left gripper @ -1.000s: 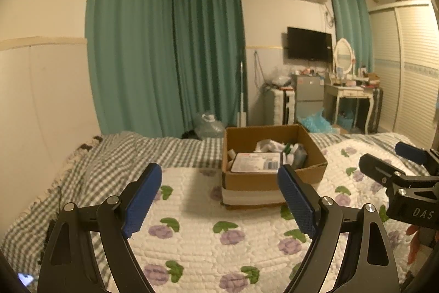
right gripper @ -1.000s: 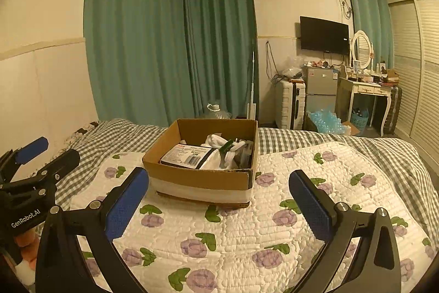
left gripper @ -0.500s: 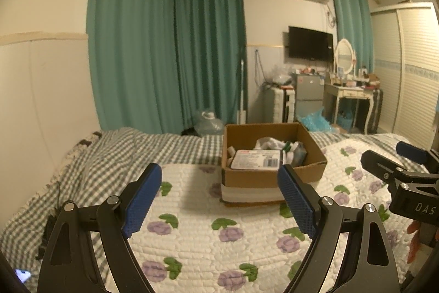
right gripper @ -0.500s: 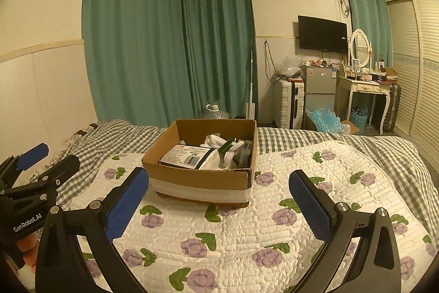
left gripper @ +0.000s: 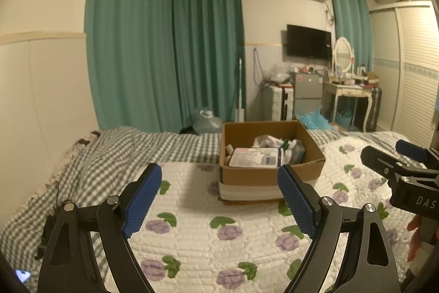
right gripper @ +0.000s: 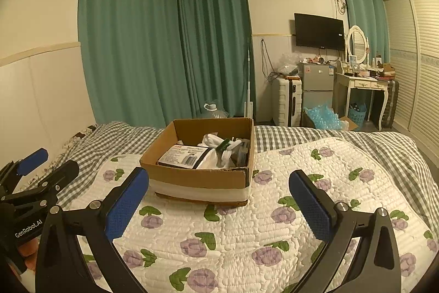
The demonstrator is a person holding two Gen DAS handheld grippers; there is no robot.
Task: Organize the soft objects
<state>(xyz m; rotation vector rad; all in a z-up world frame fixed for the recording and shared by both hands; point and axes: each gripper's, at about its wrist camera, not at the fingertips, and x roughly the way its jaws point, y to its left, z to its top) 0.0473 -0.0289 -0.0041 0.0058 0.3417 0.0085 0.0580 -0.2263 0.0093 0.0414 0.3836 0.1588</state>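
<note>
Since a second ago both cameras have tilted slightly, so the cardboard box (left gripper: 270,155) sits a little lower in each view; nothing on the bed has shifted. The left claw (left gripper: 219,202) and right claw (right gripper: 219,206) hover above the floral quilt (right gripper: 247,232), each spread wide and holding nothing. The open box rests on the quilt just beyond them, holding a labelled packet (right gripper: 183,155) and white soft items (right gripper: 216,142).
</note>
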